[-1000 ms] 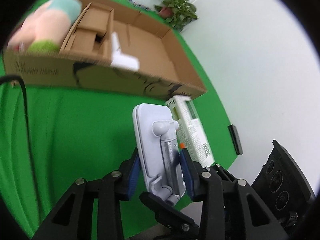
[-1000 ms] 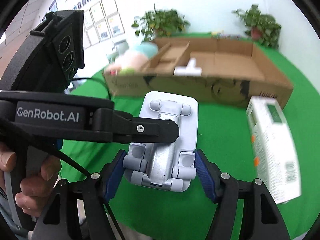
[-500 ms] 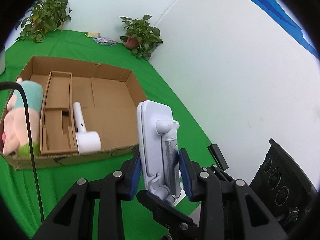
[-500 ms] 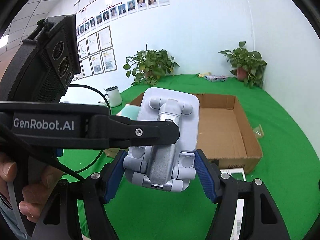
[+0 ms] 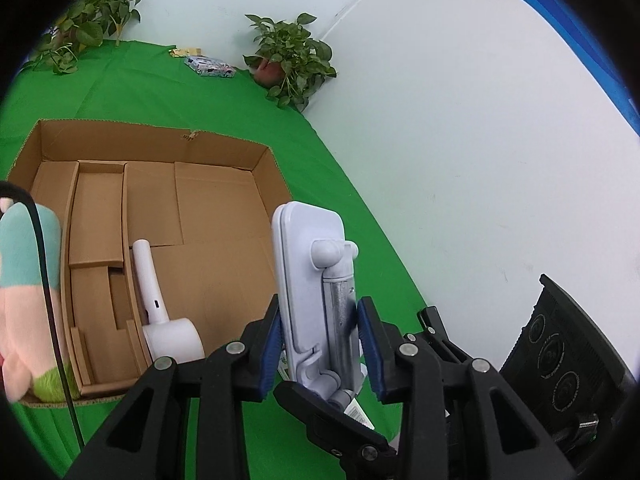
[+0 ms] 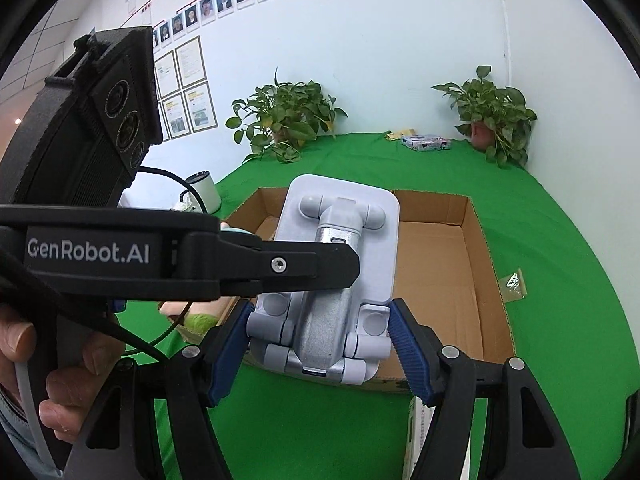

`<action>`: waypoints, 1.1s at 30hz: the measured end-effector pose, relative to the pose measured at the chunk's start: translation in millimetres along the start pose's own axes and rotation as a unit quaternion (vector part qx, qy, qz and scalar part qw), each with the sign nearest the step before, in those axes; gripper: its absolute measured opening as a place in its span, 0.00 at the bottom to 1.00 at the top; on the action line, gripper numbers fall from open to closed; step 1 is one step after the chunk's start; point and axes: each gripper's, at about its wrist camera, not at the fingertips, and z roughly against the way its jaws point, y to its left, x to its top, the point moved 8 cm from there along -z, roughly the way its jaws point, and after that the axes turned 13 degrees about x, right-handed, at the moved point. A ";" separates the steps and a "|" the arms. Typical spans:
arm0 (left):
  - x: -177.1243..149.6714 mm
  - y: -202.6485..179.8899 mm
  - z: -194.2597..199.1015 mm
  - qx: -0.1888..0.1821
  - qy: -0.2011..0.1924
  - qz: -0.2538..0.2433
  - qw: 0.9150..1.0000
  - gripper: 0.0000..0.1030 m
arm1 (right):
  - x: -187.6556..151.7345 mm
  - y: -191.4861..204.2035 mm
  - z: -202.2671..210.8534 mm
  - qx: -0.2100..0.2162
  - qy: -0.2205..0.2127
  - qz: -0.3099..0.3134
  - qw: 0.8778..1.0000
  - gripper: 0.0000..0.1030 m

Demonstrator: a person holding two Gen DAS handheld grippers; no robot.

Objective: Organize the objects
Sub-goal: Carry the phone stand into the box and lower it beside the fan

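Both tongs pinch one white phone stand (image 5: 310, 280) between them, the left tongs (image 5: 322, 344) across its thickness, the right tongs (image 6: 320, 354) across its foot; it hangs over the cardboard box (image 5: 256, 196) near edge. Inside already: plush toy (image 5: 24, 280), white handheld device (image 5: 160, 308); a carton (image 6: 418, 436) below the box looks left to stow.

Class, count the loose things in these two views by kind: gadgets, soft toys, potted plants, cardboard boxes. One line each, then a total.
Gadgets: 2, the phone stand held by both tools and the white handheld device in the box
Soft toys: 1
Potted plants: 2
Cardboard boxes: 1
Total: 6
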 end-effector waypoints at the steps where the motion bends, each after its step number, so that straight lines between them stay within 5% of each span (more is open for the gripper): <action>1: 2.0 1.2 -3.9 0.002 0.003 0.001 1.000 0.33 | 2.6 -5.3 -4.8 0.002 0.002 -0.003 1.000 0.64; 20: 6.9 35.1 -94.6 0.043 0.092 0.028 0.994 0.33 | -25.5 -84.6 -92.2 0.042 0.085 -0.095 0.991 0.64; 33: -17.6 64.3 -136.2 0.068 0.163 0.068 0.982 0.34 | -63.7 -111.6 -138.5 0.075 0.154 -0.149 0.974 0.64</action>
